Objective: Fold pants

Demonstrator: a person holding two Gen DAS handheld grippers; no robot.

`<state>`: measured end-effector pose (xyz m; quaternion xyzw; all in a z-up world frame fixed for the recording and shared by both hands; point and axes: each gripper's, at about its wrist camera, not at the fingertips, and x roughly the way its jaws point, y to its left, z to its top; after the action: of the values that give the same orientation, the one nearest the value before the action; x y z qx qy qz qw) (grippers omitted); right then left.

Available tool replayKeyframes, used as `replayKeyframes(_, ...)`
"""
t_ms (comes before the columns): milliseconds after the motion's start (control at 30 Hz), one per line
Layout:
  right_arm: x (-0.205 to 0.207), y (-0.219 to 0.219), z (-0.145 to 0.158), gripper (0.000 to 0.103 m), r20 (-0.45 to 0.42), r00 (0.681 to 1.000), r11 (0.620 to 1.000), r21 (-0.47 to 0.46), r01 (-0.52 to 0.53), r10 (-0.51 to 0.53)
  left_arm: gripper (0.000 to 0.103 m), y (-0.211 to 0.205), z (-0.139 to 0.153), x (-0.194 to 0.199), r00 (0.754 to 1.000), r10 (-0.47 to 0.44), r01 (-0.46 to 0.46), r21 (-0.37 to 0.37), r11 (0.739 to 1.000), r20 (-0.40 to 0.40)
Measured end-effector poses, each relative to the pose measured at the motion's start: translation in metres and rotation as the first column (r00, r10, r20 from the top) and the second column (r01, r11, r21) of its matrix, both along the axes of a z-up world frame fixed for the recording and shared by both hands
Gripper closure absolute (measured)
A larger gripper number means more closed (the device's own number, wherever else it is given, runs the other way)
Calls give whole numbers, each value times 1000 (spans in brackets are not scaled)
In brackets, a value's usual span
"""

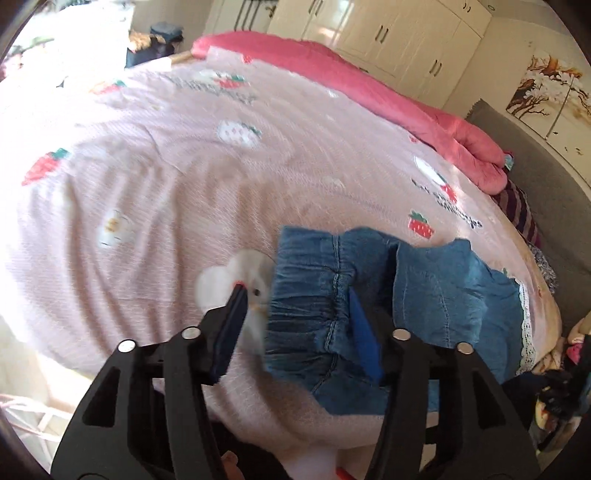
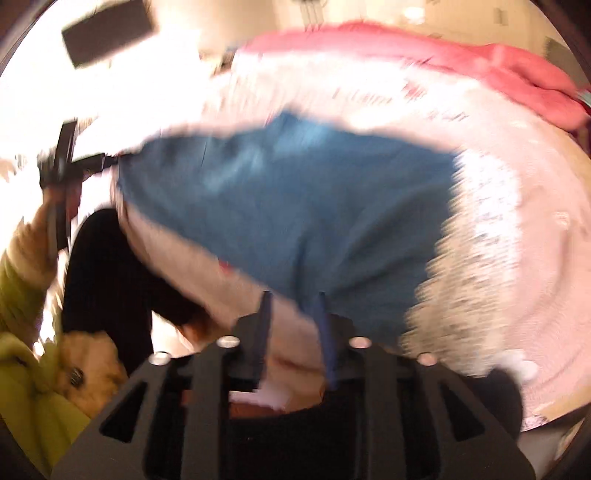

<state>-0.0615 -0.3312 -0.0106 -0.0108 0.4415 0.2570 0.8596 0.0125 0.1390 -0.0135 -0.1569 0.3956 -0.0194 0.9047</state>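
Blue denim pants (image 1: 373, 295) with a gathered elastic waistband and lace-trimmed hem lie on the pink strawberry-print bedspread (image 1: 166, 155) near its front edge. My left gripper (image 1: 295, 291) is open, its right finger on the waistband, its left finger over the bedspread. In the blurred right wrist view the pants (image 2: 295, 206) spread across the bed. My right gripper (image 2: 293, 299) is open at their near edge and holds nothing. The left gripper (image 2: 62, 158) shows at the far left, in the person's hand.
A rolled pink quilt (image 1: 369, 92) lies along the far side of the bed. White wardrobes (image 1: 388, 33) stand behind it. A grey headboard (image 1: 535, 177) is at right, with clothes heaped by the bed's right corner (image 1: 565, 369). The person's green sleeve (image 2: 26, 332) is at left.
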Motion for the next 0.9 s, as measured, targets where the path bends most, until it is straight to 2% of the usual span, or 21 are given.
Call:
replayKeyframes(67, 5, -25, 17, 60, 59, 993, 995, 41, 95, -98, 46, -4, 21, -11, 998, 18, -22, 60, 998, 60)
replayKeyframes(167, 21, -58, 25, 59, 86, 967, 970, 60, 235, -240, 36, -24, 52, -18, 990, -28, 13, 107, 994, 138)
replayKeyframes(233, 37, -69, 22, 58, 53, 955, 953, 97, 287, -293, 35, -45, 62, -14, 985, -83, 67, 108, 992, 154)
replayKeyframes(300, 48, -69, 16, 58, 37, 953, 948, 118, 295, -301, 34, -81, 63, -1, 973, -176, 166, 81, 983, 150)
replayKeyframes(333, 58, -67, 11, 58, 9, 952, 945, 124, 303, -306, 33, -95, 61, 4, 966, -214, 206, 71, 976, 143)
replayKeyframes(433, 72, -70, -2, 57, -36, 948, 939, 130, 317, -315, 33, -152, 45, 25, 929, -356, 358, -3, 934, 100)
replayKeyframes(467, 79, -72, -12, 57, -65, 945, 939, 106, 327, -321, 33, -172, 35, 31, 913, -398, 400, -6, 916, 83)
replayKeyframes(533, 84, -80, -26, 58, -100, 931, 932, 67, 357, -350, 33, -197, 12, 41, 905, -426, 426, 17, 905, 20)
replayKeyframes(567, 84, -82, -29, 60, -107, 931, 930, 76, 359, -350, 33, -202, -1, 44, 901, -435, 435, 24, 900, -8)
replayKeyframes(600, 83, -85, -31, 64, -105, 931, 929, 94, 359, -349, 33, -204, -15, 46, 905, -423, 425, 58, 903, -42)
replayKeyframes(667, 82, -86, -32, 71, -100, 930, 928, 87, 362, -353, 33, -198, -40, 51, 926, -365, 377, 172, 910, -95)
replayKeyframes(700, 81, -85, -32, 71, -98, 932, 931, 83, 356, -348, 33, -192, -47, 53, 934, -343, 357, 192, 914, -103)
replayKeyframes(733, 80, -82, -32, 70, -95, 935, 935, 68, 349, -342, 33, -185, -52, 55, 940, -325, 340, 201, 919, -103)
replayKeyframes(833, 84, -61, -14, 65, -76, 945, 948, -24, 317, -318, 33, -171, -54, 52, 936, -344, 352, 179, 919, -73)
replayKeyframes(900, 86, -41, 16, 54, -3, 967, 966, 28, 255, -255, 33, -169, -51, 48, 933, -357, 360, 156, 920, -47)
